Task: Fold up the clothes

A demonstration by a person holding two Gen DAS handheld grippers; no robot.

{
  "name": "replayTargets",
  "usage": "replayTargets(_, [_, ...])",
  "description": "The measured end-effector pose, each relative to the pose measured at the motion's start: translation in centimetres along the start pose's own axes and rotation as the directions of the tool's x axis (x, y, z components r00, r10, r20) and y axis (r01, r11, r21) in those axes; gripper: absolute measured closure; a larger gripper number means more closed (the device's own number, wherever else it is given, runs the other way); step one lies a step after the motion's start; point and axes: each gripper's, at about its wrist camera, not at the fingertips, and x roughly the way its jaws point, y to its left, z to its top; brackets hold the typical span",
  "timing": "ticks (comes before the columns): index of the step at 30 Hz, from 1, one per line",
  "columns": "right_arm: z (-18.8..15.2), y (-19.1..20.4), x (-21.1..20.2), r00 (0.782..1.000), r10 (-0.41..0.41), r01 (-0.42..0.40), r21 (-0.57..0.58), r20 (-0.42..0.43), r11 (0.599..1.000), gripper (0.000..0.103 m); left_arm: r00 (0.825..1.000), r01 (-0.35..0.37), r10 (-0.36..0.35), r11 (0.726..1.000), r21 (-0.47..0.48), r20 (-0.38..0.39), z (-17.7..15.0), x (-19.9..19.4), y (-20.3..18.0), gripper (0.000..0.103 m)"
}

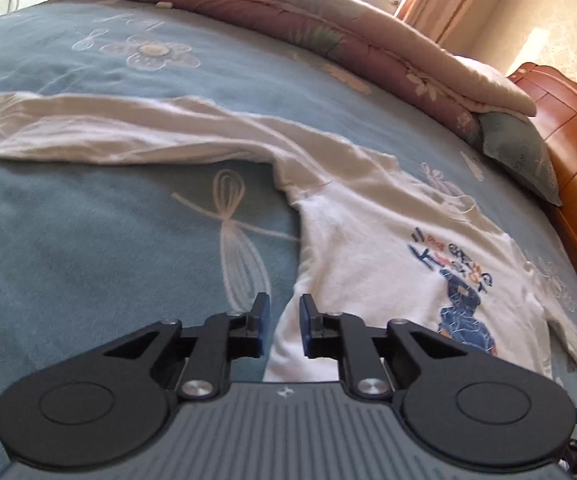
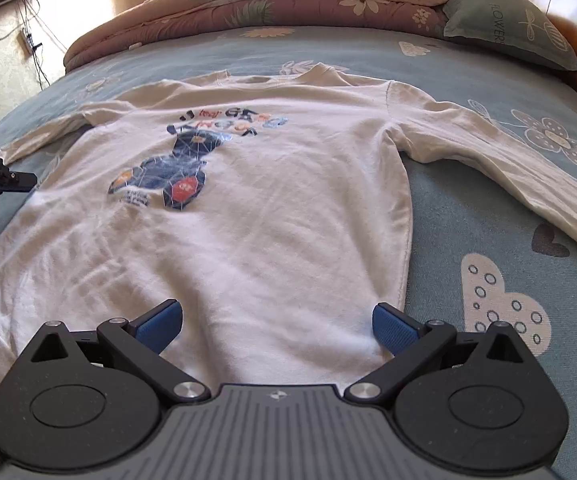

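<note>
1. White long-sleeved shirt (image 2: 272,216) spread flat, print side up, on the blue patterned bedspread (image 2: 488,208), collar toward the rolled pink quilt (image 2: 288,4).
2. Right gripper (image 2: 277,322) poised over the shirt's hem, jaws spread wide, nothing between the blue pads; right-hand pad near the hem's side edge.
3. Left gripper (image 1: 284,322) low at the shirt's side seam, jaws narrowly parted, gripping nothing; one finger over bare bedspread, the other over white fabric.
4. One sleeve (image 2: 500,168) stretched out sideways over the bedspread, well apart from the shirt's body below the armpit.
5. Other sleeve (image 1: 88,128) reaching far across the bed in the left view, with open bedspread on both sides.
6. Green pillow (image 2: 504,28) against the wooden headboard (image 1: 568,152), clear of the collar.
7. Free bedspread beyond the hem's right corner.
</note>
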Motion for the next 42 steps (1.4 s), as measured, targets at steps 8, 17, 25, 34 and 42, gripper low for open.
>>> replayTargets(8, [8.0, -1.8, 4.9, 0.989, 0.001, 0.003, -0.027, 0.147, 1.000, 0.000, 0.998, 0.055, -0.049, 0.976, 0.212, -0.034, 1.2, 6.0, -5.6, 0.060])
replayTargets(17, [6.7, -5.7, 6.2, 0.997, 0.006, -0.004, -0.014, 0.079, 1.000, 0.000, 0.999, 0.037, -0.033, 0.968, 0.248, -0.022, 0.7, 5.7, -3.7, 0.058])
replayTargets(25, [2.6, -5.9, -1.0, 0.993, 0.035, -0.053, 0.155, 0.116, 0.986, 0.000, 0.988, 0.151, -0.131, 0.943, 0.295, -0.085, -1.0, 3.6, -9.0, 0.038])
replayTargets(34, [-0.5, 1.3, -0.8, 0.997, 0.068, -0.065, -0.071, 0.042, 0.995, 0.000, 0.984, 0.064, 0.005, 0.924, 0.376, -0.179, -7.3, 0.5, -11.3, 0.036])
replayTargets(42, [-5.1, 1.2, -1.7, 0.998, -0.051, 0.057, -0.141, 0.048, 0.988, 0.000, 0.975, -0.030, 0.127, 0.887, 0.460, -0.181, -11.0, -3.6, -9.0, 0.028])
